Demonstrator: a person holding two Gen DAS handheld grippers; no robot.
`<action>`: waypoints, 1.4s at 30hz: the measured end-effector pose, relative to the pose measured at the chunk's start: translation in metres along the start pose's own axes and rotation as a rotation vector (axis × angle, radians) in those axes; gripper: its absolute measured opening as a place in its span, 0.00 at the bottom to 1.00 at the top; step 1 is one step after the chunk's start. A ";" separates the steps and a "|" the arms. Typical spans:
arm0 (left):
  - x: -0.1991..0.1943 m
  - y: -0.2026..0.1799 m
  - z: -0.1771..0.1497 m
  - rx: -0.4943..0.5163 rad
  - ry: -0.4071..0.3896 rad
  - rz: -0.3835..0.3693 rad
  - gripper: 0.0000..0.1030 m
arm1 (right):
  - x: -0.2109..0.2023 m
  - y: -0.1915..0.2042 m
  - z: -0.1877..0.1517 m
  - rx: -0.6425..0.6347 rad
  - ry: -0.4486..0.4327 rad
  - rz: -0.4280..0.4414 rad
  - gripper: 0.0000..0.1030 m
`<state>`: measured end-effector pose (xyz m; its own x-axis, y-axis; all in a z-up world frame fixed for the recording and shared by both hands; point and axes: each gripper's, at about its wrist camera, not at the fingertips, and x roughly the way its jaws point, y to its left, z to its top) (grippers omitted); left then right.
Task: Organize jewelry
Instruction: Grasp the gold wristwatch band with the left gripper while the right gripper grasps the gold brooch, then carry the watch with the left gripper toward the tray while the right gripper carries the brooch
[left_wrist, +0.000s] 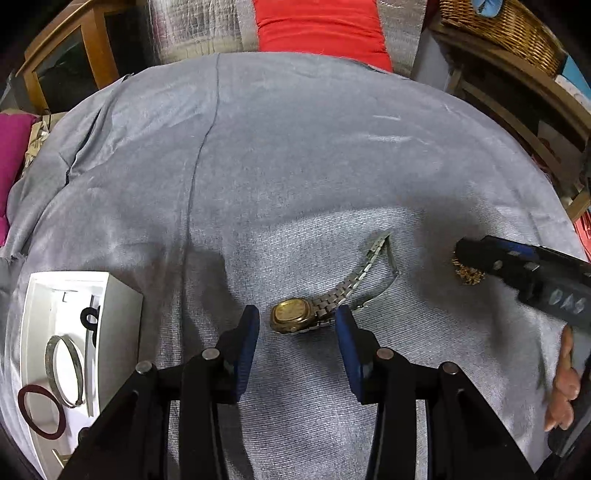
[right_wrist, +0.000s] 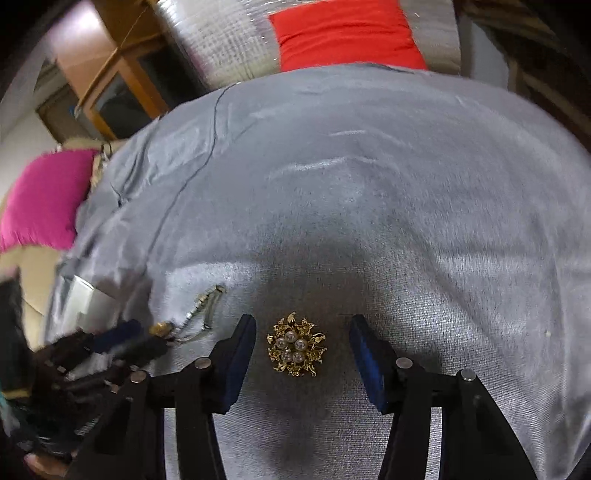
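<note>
A gold-faced wristwatch (left_wrist: 291, 316) with a silver link band lies on the grey cloth (left_wrist: 295, 166). My left gripper (left_wrist: 297, 321) is open, one fingertip on each side of the watch face. A gold brooch with pearls (right_wrist: 297, 345) lies on the cloth between the open fingertips of my right gripper (right_wrist: 303, 328). The brooch also shows in the left wrist view (left_wrist: 468, 274), partly hidden by the right gripper (left_wrist: 517, 266). The watch shows at the left of the right wrist view (right_wrist: 192, 317), beside the left gripper (right_wrist: 122, 339).
A white open box (left_wrist: 122, 295) stands at the left and holds a silver bangle (left_wrist: 65, 369), a dark red ring (left_wrist: 41, 411) and a black ring (left_wrist: 89, 318). A red cushion (left_wrist: 321, 26), a pink cushion (right_wrist: 44, 199) and a wicker basket (left_wrist: 506, 29) lie beyond the cloth.
</note>
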<state>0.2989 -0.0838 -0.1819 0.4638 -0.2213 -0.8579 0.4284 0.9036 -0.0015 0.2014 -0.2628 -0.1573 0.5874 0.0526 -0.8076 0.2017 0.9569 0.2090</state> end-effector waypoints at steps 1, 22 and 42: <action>-0.001 -0.001 -0.001 0.005 -0.004 -0.008 0.42 | 0.000 0.003 -0.001 -0.023 -0.003 -0.021 0.53; 0.028 -0.045 0.016 0.021 -0.033 -0.067 0.46 | -0.035 -0.047 -0.005 0.147 -0.094 0.050 0.27; 0.013 -0.030 0.018 -0.089 -0.048 -0.085 0.04 | -0.055 -0.053 -0.001 0.182 -0.154 0.077 0.27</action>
<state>0.3062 -0.1208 -0.1837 0.4661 -0.3139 -0.8272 0.3985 0.9092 -0.1204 0.1572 -0.3163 -0.1244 0.7159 0.0663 -0.6950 0.2814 0.8836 0.3742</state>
